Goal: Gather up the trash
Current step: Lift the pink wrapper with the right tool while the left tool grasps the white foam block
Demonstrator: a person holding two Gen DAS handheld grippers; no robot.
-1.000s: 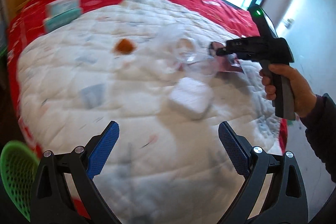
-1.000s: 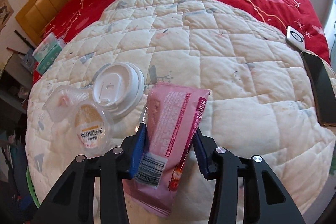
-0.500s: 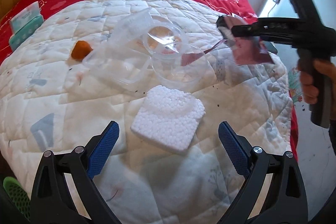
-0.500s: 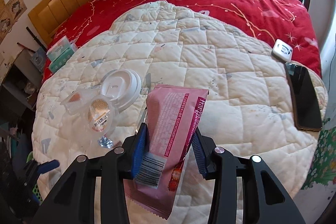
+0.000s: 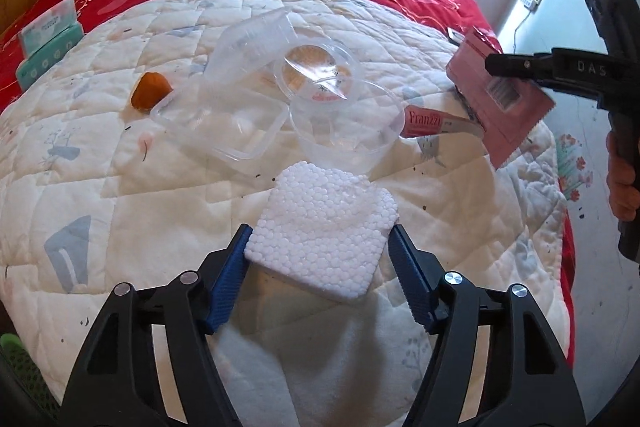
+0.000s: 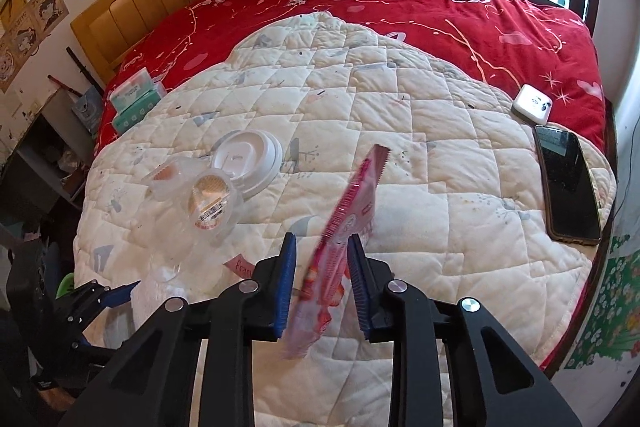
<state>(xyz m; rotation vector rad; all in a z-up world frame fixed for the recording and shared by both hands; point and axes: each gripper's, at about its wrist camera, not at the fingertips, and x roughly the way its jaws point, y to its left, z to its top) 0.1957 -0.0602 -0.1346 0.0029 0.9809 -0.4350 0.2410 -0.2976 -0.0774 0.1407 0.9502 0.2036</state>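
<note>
A white foam block (image 5: 324,227) lies on the white quilt (image 5: 120,207). My left gripper (image 5: 318,247) has its jaws closing around the block, and both blue pads touch its sides. My right gripper (image 6: 322,267) holds a pink snack wrapper (image 6: 352,203) clear of the bed. Its jaws are closing, with the wrapper buckled edge-on between the pads. In the left wrist view the right gripper (image 5: 492,67) hangs at the right with the wrapper (image 5: 504,107). Clear plastic tubs (image 5: 240,123), a clear cup (image 5: 348,131) and a small red wrapper (image 5: 432,121) lie beyond the foam.
An orange scrap (image 5: 150,91) and a white cup lid (image 6: 248,159) lie on the quilt. Tissue packs (image 6: 136,103) rest at the far left. A phone (image 6: 568,183) and a small white device (image 6: 532,105) sit by the right edge. A green basket (image 5: 16,359) shows at bottom left.
My left gripper came forward and down onto the foam block and narrowed around it. The right gripper rose with the pink wrapper, narrowed, and the wrapper turned from flat to edge-on.
</note>
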